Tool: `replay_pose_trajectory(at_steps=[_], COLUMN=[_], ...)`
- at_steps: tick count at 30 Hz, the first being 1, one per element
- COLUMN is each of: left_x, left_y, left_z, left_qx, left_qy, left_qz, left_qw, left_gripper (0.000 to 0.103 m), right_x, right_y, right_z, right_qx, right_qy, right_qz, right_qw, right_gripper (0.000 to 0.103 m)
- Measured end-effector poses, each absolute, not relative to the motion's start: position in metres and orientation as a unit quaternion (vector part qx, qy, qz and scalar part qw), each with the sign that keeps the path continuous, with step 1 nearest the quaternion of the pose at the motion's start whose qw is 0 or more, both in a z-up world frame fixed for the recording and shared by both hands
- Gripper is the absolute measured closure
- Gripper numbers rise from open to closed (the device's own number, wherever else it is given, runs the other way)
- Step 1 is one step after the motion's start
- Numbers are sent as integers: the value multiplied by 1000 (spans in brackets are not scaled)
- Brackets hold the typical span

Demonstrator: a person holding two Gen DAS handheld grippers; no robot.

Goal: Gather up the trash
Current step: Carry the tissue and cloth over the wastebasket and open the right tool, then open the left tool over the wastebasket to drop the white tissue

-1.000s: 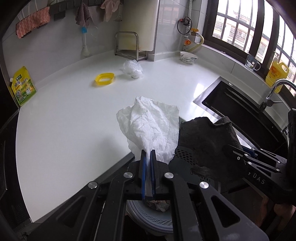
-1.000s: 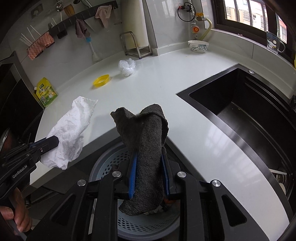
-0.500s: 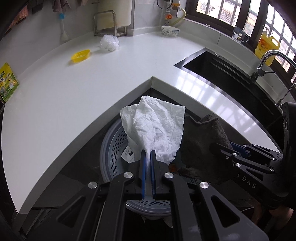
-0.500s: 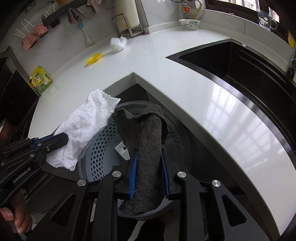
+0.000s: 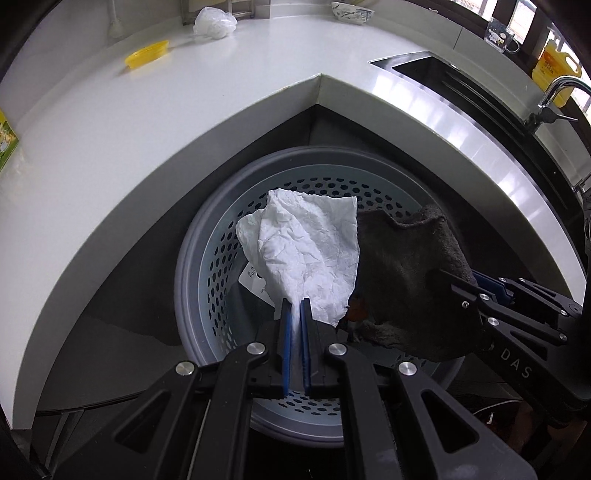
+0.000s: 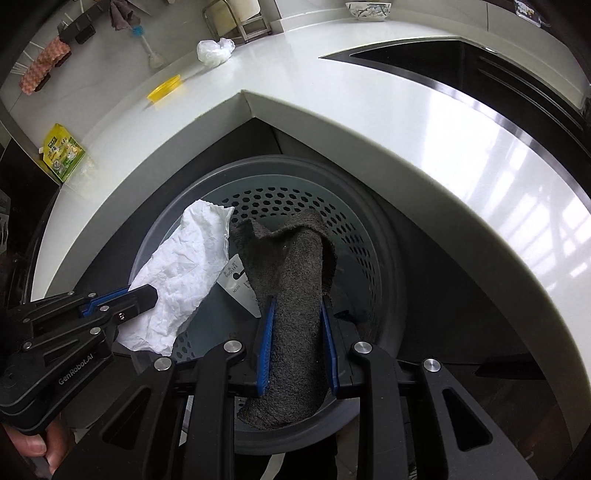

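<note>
- A white L-shaped counter (image 5: 184,122) wraps an inner corner of a kitchen, and a grey perforated bin (image 5: 207,266) stands on the floor right under that corner, its mouth open upward.
- On the counter's far left lies a yellow-green packet (image 6: 63,155); further along sit a shallow yellow dish (image 5: 147,58) and a crumpled clear bag (image 5: 215,23); a black sink (image 6: 461,62) is set in at the right.
- The left gripper (image 5: 294,314) hangs over the bin's left half, jaws pressed together on a thin corner of a crumpled white paper towel (image 5: 306,254). The sheet fans out above the jaws, creased and light, and looks likely to flutter rather than drop straight.
- The right gripper (image 6: 297,321) hangs over the middle of the bin, jaws clamped on a dark grey cloth (image 6: 295,295), thick, nubby and rolled, with one end flopping over above the jaws and the other hanging out behind them.
- A white label card (image 6: 240,288) lies at the bottom of the bin, between the two loads.
- The step in hand appears to be the drop. To do it well, both loads should be inside the rim before the jaws part; the towel's free edge leans toward the left wall, so it may catch on the rim if released too high.
- The cloth is heavier and should fall cleanly, though its pile may cling to the pads.
</note>
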State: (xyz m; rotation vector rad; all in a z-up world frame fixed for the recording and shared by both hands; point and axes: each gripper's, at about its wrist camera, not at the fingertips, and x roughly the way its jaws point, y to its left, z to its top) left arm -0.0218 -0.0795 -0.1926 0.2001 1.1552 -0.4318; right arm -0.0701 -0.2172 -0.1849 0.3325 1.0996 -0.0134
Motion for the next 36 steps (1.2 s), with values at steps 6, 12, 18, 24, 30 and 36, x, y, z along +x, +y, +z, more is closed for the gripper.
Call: replay_pose_trajectory(at_steps=[6, 12, 18, 24, 30, 36], left_x=[-17, -15, -16, -16, -15, -17], left_y=[-76, -73, -69, -63, -60, -62], left_z=[-201, -199, -195, -183, -175, -160], left_qx=[97, 93, 104, 103, 103, 105], left_qy=[547, 547, 545, 531, 530, 520], left_qz=[-192, -186, -154, -143, -138, -142], left_qw=[809, 811, 817, 829, 830, 836], left_gripper=[97, 97, 58, 38, 36, 36], right_x=[-63, -59, -62, -71, -74, -81], right_y=[-218, -217, -218, -223, -224, -229], right_z=[-197, -196, -188, -182, -176, -168], right_qx=[161, 161, 154, 160, 158, 158], right_qy=[526, 526, 515, 516, 513, 512], right_qz=[-7, -11, -14, -19, -20, -21], right_qw=[835, 835, 843, 842, 843, 844], right_gripper=[80, 74, 62, 59, 57, 56])
